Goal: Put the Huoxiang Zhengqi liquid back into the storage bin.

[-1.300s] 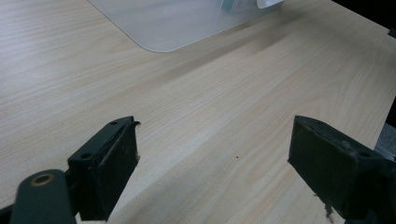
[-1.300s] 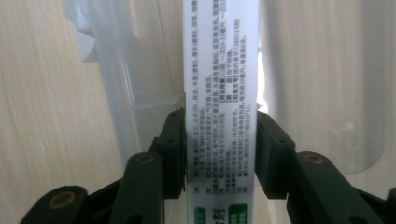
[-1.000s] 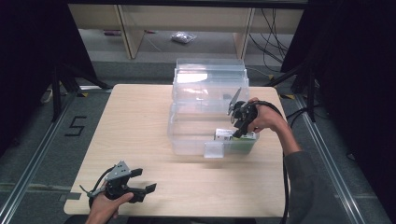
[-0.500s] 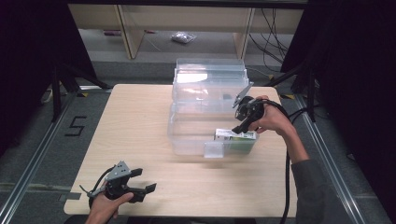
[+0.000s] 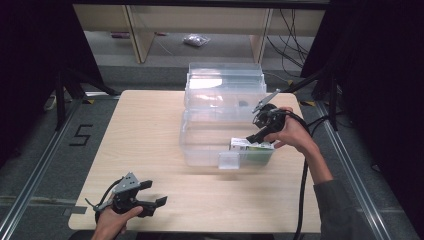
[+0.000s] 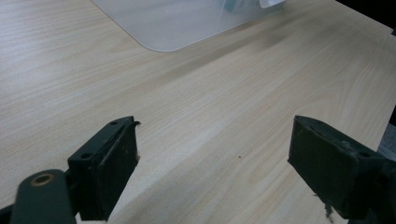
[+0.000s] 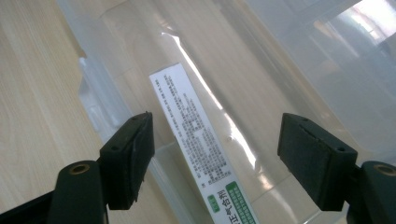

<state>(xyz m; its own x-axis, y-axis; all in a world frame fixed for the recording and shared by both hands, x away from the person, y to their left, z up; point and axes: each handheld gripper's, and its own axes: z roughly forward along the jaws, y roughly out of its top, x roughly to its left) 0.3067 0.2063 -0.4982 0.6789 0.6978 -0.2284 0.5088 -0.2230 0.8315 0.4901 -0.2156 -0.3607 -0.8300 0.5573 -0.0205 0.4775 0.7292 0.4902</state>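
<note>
A clear plastic bin [image 5: 205,150] stands on the wooden table with its lid [image 5: 225,82] tipped up behind it. A white and green box [image 5: 251,145] lies flat in the bin's front right corner. My right gripper [image 5: 254,136] hovers just above that box; its jaws have just been opening and stand open, off the box. In the right gripper view the box's printed label [image 7: 205,163] lies below and between the open pads [image 7: 133,154]. My left gripper [image 5: 157,192] rests at the table's front left, open with nothing between its jaws [image 6: 215,126].
The bin's rounded corner [image 6: 177,23] shows far ahead in the left gripper view, across bare wood. A small clear latch tab [image 5: 228,160] sticks out at the bin's front. Shelving and a bagged item [image 5: 195,40] sit on the floor behind the table.
My right gripper's jaws have spread apart and the hand has lifted slightly up and to the right. The box stays lying in the bin. The left gripper has kept still.
</note>
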